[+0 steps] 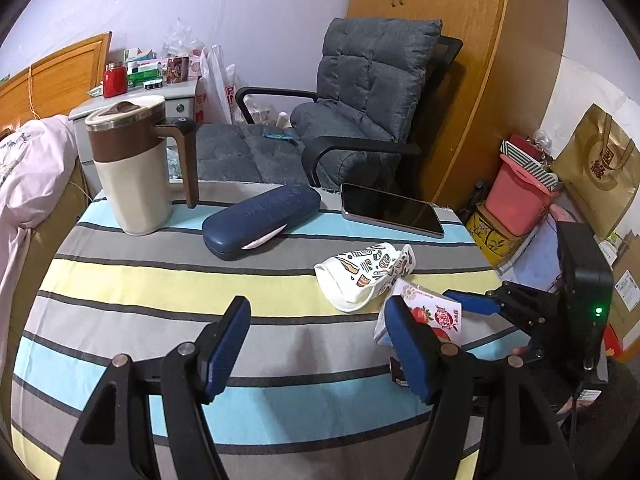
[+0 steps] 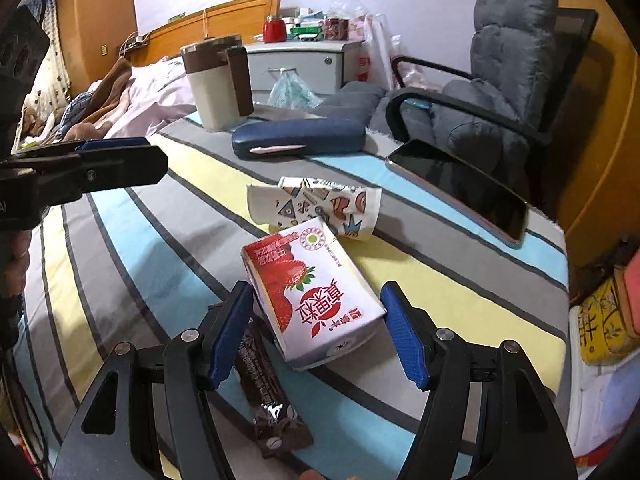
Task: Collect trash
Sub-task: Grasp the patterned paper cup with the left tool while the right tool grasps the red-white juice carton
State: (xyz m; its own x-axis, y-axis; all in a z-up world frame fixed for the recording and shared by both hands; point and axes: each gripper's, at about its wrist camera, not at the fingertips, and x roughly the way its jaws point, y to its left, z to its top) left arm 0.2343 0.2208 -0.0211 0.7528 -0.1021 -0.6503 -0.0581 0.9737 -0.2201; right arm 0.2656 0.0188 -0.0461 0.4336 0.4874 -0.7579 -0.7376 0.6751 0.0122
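Pale lilac wall (image 1: 248, 12) behind; grey padded armchair (image 1: 360, 100) beside tall wooden wardrobe (image 1: 452, 40); grey bedside cabinet (image 2: 304, 64), wooden headboard (image 2: 224, 20).

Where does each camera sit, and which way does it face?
Left wrist: on the left gripper, facing across the striped table toward the chair; right gripper visible at right.
Right wrist: on the right gripper, open around the strawberry carton; left gripper and a hand at left.
Shared: carton, crushed cup, glasses case, phone, jug.
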